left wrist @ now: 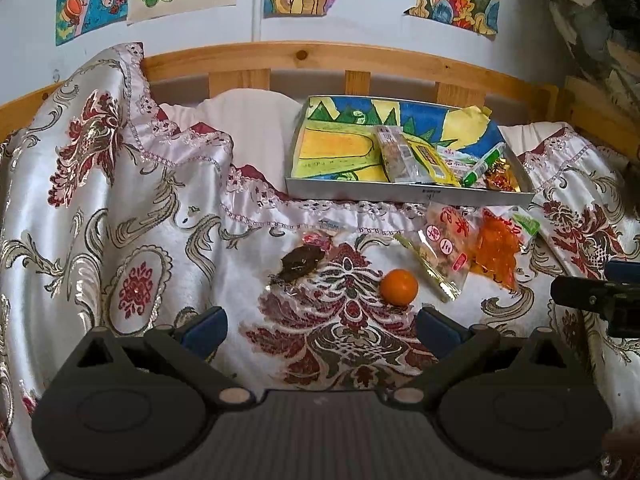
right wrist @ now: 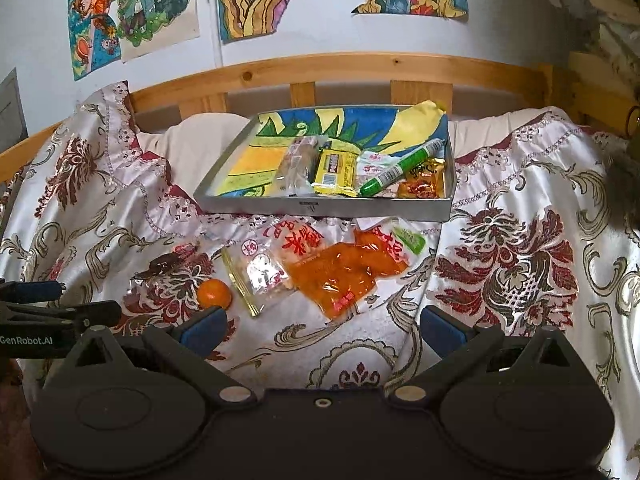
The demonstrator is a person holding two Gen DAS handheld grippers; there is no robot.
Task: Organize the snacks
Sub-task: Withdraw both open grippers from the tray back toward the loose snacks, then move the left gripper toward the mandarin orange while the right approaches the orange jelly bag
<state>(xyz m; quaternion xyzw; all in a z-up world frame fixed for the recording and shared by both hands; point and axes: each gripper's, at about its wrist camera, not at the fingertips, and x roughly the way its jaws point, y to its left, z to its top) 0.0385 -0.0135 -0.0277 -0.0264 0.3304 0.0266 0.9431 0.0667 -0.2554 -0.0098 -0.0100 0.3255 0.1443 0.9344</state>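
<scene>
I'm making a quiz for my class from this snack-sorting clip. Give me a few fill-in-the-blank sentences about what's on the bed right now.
1. The round fruit lying loose on the bedspread is coloured ____.
2. The long tube lying in the tray is coloured ____.
3. The left claw and right claw are both ____ and hold nothing.
4. The packet of orange snacks lies ____ the tray.

Missing words: orange; green; open; outside

Left tool (right wrist: 44,312): "GenRobot.AI", white on black. Clear packet (right wrist: 268,264): red Chinese characters, not legible. Other wrapper print too small.
</scene>
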